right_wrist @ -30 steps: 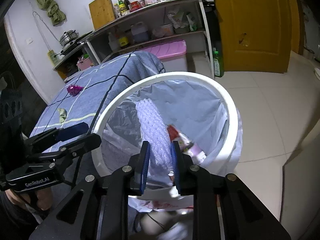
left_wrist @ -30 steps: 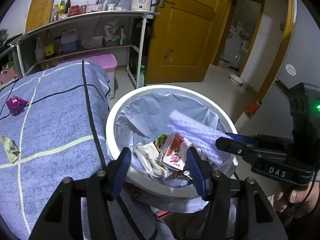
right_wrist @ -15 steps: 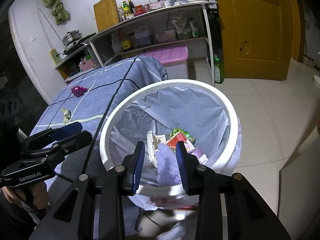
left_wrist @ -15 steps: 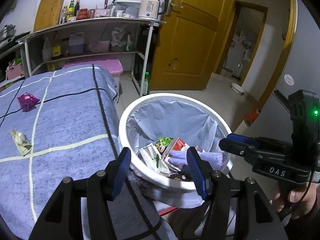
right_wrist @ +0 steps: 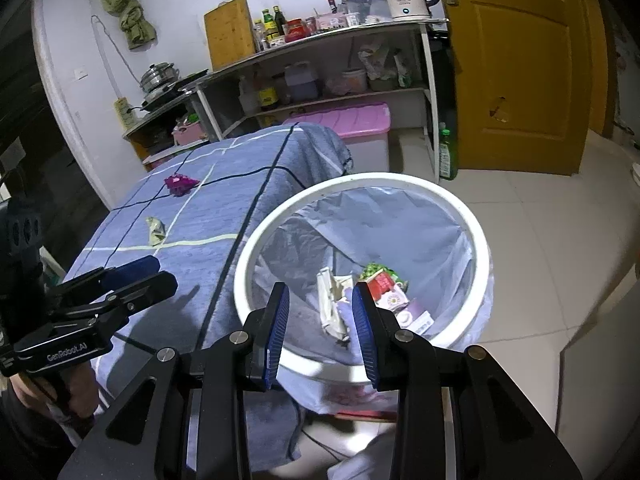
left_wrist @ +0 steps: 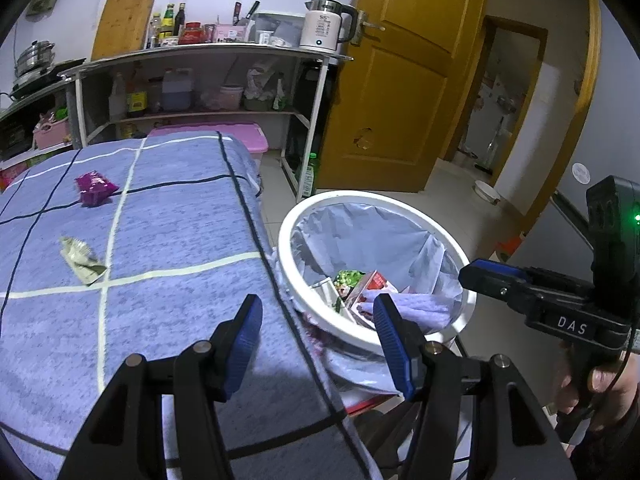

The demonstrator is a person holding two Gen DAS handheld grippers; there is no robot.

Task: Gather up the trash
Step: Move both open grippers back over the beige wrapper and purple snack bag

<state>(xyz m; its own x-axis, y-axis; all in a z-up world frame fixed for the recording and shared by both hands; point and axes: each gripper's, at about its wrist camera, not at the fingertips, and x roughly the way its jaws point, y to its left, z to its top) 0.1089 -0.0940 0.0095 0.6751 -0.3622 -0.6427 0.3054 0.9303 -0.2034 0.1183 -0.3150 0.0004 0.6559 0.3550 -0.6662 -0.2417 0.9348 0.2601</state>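
**Bubble wrap dropped; two wrappers still out on the desk**

The right hand-held gripper has just been opening, and nothing sits between its jaws now; a second ago it pinched a long strip of pale purple bubble wrap above the bin, and that strip now lies inside, on top of the cartons and paper already there; the gripper hangs over the near rim of the white trash bin, jaws parted to a moderate gap and empty. The left hand-held gripper stands wide open as before, holding nothing; its view has swung away from the bin and toward the blue checked cloth covering the desk. Two pieces remain there, well apart from the bin: a crumpled magenta wrapper farther back, and a flattened pale green wrapper nearer; judging by this, the drop-off is finished and the collecting is not, with the green wrapper the likelier next pick for the left side.
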